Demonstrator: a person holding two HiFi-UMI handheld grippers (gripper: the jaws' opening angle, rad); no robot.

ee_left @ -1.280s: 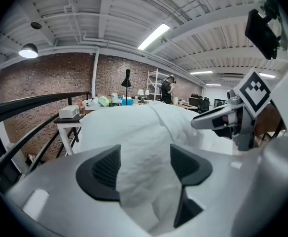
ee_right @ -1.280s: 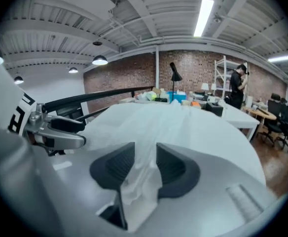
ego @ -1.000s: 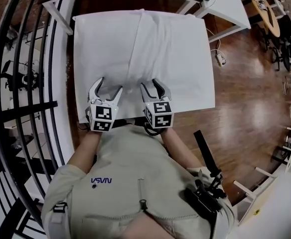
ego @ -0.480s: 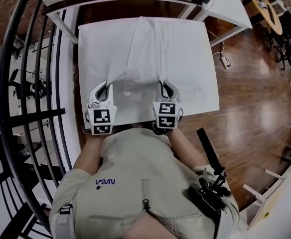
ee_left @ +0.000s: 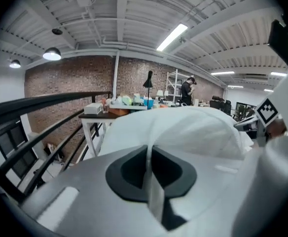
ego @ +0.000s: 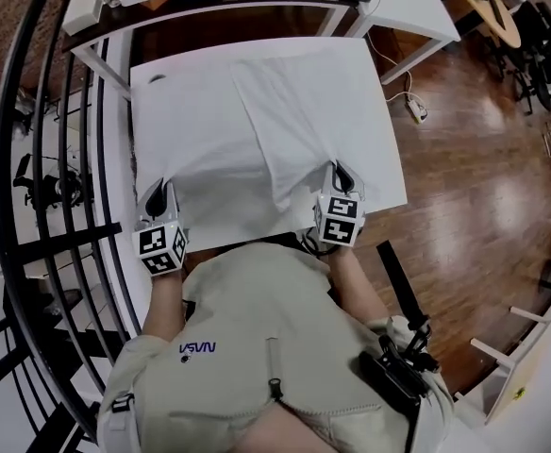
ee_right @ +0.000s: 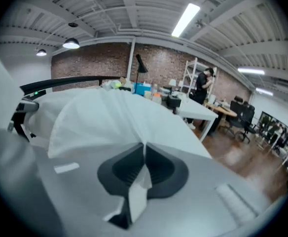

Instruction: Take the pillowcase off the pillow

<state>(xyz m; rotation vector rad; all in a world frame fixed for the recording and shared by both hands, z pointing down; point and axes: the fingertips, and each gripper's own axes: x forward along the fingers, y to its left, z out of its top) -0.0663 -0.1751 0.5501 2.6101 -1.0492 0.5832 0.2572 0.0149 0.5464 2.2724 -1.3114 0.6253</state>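
Lower left in the head view, the left gripper (ego: 158,192), its jaws just closed, pinches the near edge of the white pillowcase (ego: 266,130). Lower right, the right gripper (ego: 343,172) pinches that edge too. The cloth lies spread up the white desk (ego: 389,159), toward frame top.

Beige short-sleeved shirt (ego: 266,300), blue chest logo (ego: 197,349), black-white marker cubes (ego: 162,248)
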